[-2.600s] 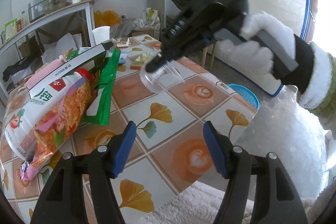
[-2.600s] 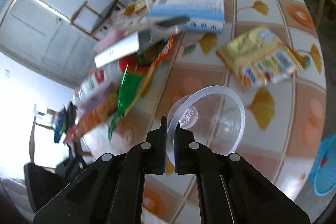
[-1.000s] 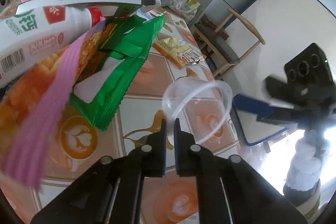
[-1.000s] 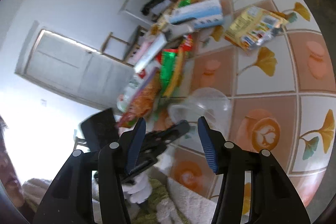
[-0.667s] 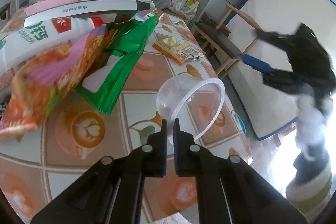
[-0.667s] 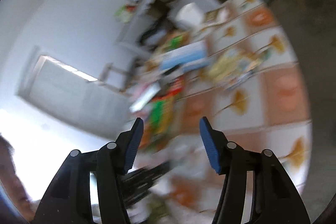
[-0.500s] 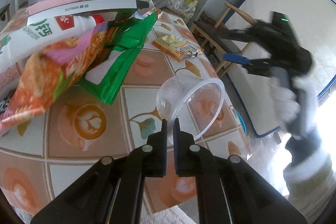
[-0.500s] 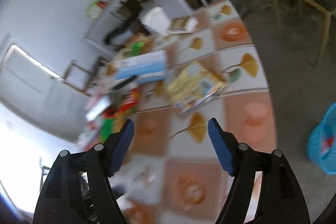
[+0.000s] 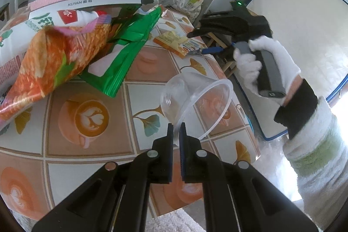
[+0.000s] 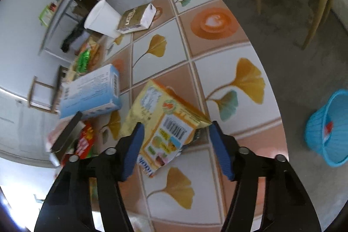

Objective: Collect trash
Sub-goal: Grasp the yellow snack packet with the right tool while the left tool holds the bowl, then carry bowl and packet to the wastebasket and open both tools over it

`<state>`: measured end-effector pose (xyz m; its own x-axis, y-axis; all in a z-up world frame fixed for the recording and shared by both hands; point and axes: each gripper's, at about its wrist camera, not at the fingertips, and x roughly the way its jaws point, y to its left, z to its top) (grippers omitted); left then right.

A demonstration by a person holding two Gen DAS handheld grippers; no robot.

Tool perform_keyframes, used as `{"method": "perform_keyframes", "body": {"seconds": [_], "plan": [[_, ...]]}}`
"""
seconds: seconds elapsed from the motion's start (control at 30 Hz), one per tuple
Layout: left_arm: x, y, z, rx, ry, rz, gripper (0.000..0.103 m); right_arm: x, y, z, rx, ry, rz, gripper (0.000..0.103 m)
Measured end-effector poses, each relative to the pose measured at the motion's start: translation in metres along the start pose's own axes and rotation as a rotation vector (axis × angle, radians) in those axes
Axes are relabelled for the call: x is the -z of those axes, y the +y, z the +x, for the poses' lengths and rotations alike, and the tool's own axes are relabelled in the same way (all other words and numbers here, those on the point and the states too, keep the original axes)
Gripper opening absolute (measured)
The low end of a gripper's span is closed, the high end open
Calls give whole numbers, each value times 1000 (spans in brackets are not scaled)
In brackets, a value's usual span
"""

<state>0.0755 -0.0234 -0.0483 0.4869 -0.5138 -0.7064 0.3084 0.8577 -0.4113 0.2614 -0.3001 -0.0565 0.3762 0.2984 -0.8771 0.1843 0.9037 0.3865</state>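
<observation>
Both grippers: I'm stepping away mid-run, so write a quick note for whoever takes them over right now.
Left gripper: jaws shut on the rim of the clear plastic cup, held above the table.
Right gripper: jaws open, empty, poised over the yellow snack packet.
On the table: orange chip bag, green wrapper, blue box, white paper cup, small brown box.
Blue basket stands on the floor beside the table.
Done: cup picked up.
Left: probably bin the cup, grab the packet, then the remaining items.
</observation>
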Motion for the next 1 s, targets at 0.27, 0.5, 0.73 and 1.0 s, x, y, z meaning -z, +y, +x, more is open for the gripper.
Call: {"method": "perform_keyframes", "body": {"seconds": [0.27, 0.5, 0.73, 1.0], "plan": [[1, 1, 1, 11, -1, -4, 4, 8, 25, 11, 246, -56, -177, 31], [1, 5, 0, 15, -5, -9, 4, 11, 19, 10, 281, -62, -206, 3], [1, 8, -4, 16, -15, -11, 4, 20, 8, -3, 238, -62, -179, 0], [3, 8, -9, 19, -24, -10, 4, 38, -3, -38, 179, -110, -145, 0]]}}
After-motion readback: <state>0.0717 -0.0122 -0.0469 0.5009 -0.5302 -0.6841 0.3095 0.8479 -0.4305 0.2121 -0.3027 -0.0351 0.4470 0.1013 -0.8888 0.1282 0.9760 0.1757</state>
